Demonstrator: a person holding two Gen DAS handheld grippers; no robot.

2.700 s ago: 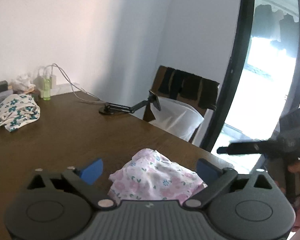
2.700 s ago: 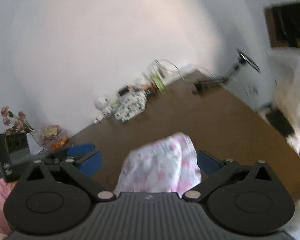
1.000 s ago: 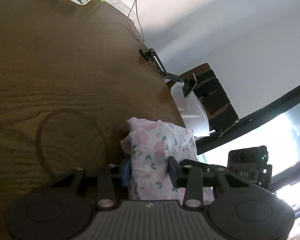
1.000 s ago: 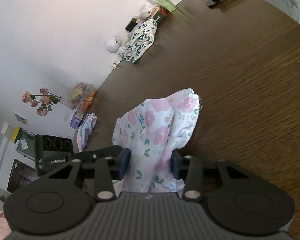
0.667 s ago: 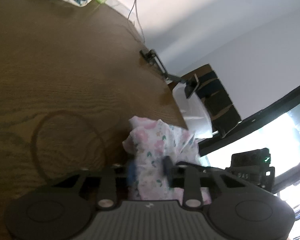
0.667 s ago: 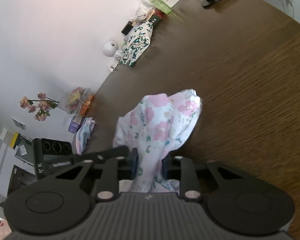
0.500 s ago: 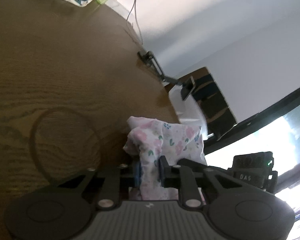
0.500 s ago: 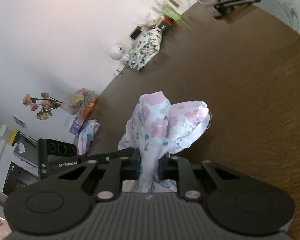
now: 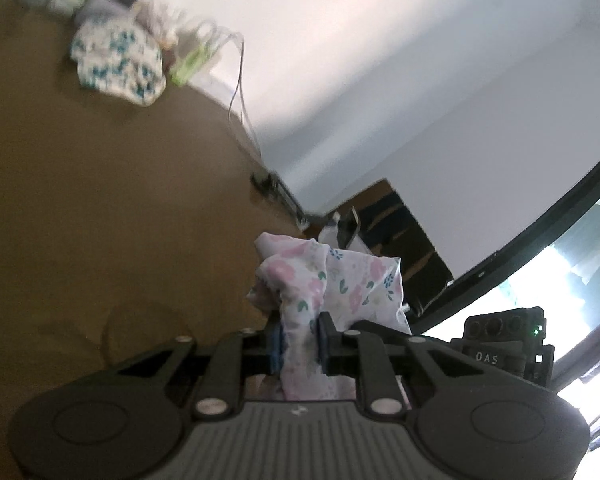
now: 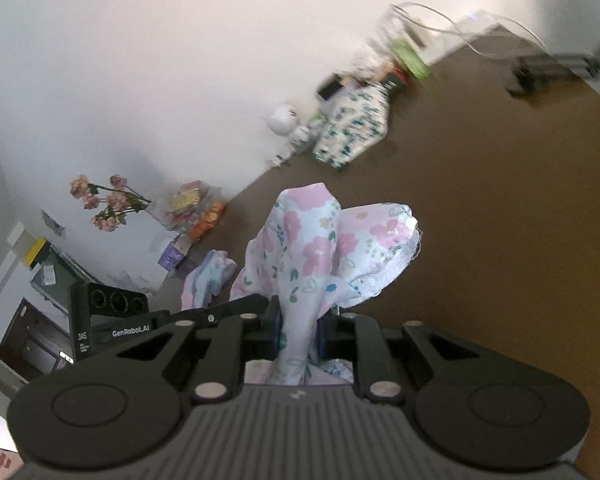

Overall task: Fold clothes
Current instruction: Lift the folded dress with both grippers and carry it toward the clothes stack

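Observation:
A white garment with pink flowers (image 9: 332, 280) is bunched up above the brown wooden table (image 9: 100, 208). My left gripper (image 9: 299, 342) is shut on one part of it, cloth pinched between the blue pads. In the right wrist view the same flowered garment (image 10: 320, 248) rises in two puffed folds, and my right gripper (image 10: 299, 338) is shut on it too. The other gripper's black camera box (image 10: 108, 320) shows at the lower left there, and at the lower right (image 9: 504, 344) of the left wrist view.
A folded white cloth with teal flowers (image 10: 354, 126) lies at the table's far edge by the wall, among small clutter, cables and a green item (image 9: 188, 68). A black phone arm (image 9: 280, 192) stands at the table's edge. Pink flowers (image 10: 104, 200) and a pastel cloth (image 10: 212, 276) sit left.
Both grippers closed on the flowered garment and lifted it off the table. The views tilted up, so more wall and the far clutter came into sight.

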